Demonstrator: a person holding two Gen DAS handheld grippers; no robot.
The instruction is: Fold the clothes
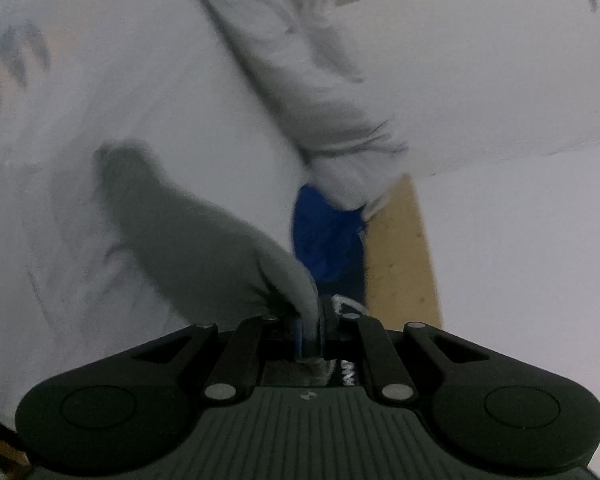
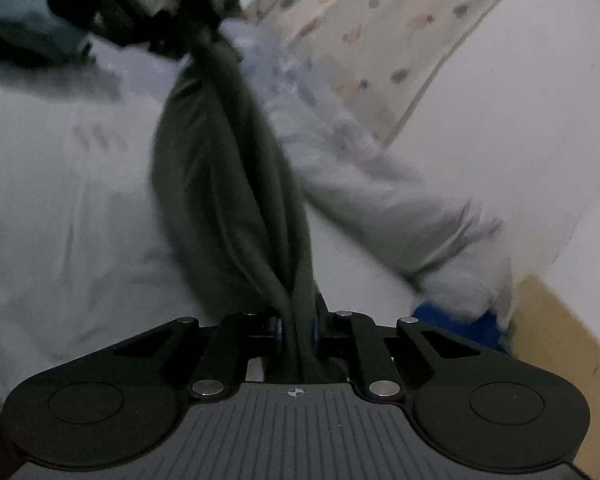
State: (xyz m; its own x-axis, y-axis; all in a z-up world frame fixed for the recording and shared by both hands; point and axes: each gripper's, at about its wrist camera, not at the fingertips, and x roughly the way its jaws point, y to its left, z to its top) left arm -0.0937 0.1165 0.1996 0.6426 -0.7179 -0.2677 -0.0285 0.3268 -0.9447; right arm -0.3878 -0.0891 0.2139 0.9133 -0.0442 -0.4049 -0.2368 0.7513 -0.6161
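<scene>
A dark grey-green garment (image 2: 228, 184) hangs stretched between my two grippers above a white bed sheet (image 2: 60, 200). My right gripper (image 2: 297, 334) is shut on one end of it. My left gripper (image 1: 310, 332) is shut on the other end (image 1: 204, 240); it also shows at the top left of the right wrist view (image 2: 172, 28), holding the far end. A light grey sweatshirt (image 1: 300, 92) lies on the bed beside the dark garment, its sleeve (image 2: 400, 208) reaching the bed's edge. Both views are blurred.
A blue cloth item (image 1: 324, 236) lies under the grey sleeve's cuff at the bed edge. A strip of wooden floor (image 1: 400, 260) shows beside the bed. A patterned sheet (image 2: 380, 40) and white wall (image 2: 540, 120) lie beyond.
</scene>
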